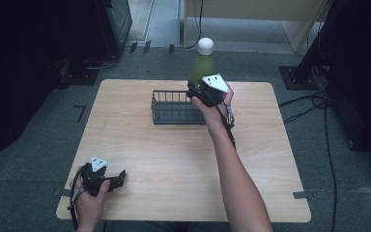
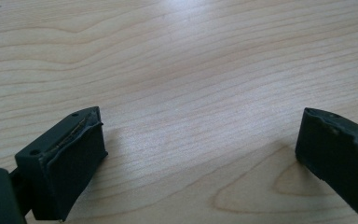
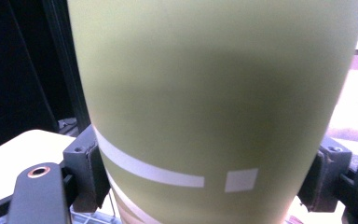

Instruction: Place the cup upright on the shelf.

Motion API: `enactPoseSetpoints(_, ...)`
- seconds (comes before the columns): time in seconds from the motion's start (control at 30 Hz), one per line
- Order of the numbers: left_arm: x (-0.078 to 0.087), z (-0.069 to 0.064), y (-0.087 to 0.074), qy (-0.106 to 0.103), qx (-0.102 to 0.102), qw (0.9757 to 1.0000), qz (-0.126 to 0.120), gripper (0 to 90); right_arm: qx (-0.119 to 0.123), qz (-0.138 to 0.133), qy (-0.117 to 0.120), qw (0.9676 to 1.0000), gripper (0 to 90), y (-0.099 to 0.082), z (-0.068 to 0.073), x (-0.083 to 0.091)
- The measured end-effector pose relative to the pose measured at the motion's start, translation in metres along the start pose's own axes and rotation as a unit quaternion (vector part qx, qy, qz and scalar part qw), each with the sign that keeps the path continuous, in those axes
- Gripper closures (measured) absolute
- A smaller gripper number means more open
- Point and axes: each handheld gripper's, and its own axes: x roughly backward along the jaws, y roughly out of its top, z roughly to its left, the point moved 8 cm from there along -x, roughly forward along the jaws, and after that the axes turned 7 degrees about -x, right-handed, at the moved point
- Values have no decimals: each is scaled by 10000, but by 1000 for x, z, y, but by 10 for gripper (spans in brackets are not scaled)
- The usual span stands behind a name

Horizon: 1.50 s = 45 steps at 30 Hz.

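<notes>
The right claw point(image 1: 199, 92) pinches a green bottle point(image 1: 202, 66) low on its body, one pad on each side, as the right gripper view shows close up. The bottle stands upright, white cap point(image 1: 205, 46) on top, held in the air over the right end of the wire basket point(image 1: 174, 107) at the far middle of the table point(image 1: 174, 159). Its long axis points straight down at the basket, though whether its base clears the rim is hard to judge from above. The left claw point(image 2: 200, 149) rests spread and empty at the near left corner, much farther from the basket.
</notes>
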Motion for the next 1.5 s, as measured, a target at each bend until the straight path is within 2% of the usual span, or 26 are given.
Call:
enactPoseSetpoints(0.3, 0, 0, 0, -3, -1, 10000, 2, 15, -23, 121, -32, 9999, 205, -14, -5, -12)
enactPoseSetpoints(0.4, 0, 0, 0, -2, 0, 10000, 2, 15, -32, 163, 21, 9999, 205, -22, -5, -15)
enactPoseSetpoints(0.6, 0, 0, 0, -1, 0, 10000, 1, 15, 0, 290, 6, 9996, 205, -36, -7, -18)
enactPoseSetpoints(0.83, 0, 0, 0, -2, 0, 10000, 1, 15, -11, 353, -4, 9994, 205, -44, -10, -19)
enactPoseSetpoints(1.3, 0, 0, 0, -1, 6, 10000, -5, 15, -87, 331, -15, 9994, 203, -50, -13, -18)
enactPoseSetpoints(1.43, 0, 0, 0, -1, 7, 10000, -5, 15, -95, 421, 1, 9991, 197, -50, -13, -18)
enactPoseSetpoints(1.5, 0, 0, 0, 0, 6, 10000, -5, 15, -181, 508, 30, 9985, 189, -50, -13, -19)
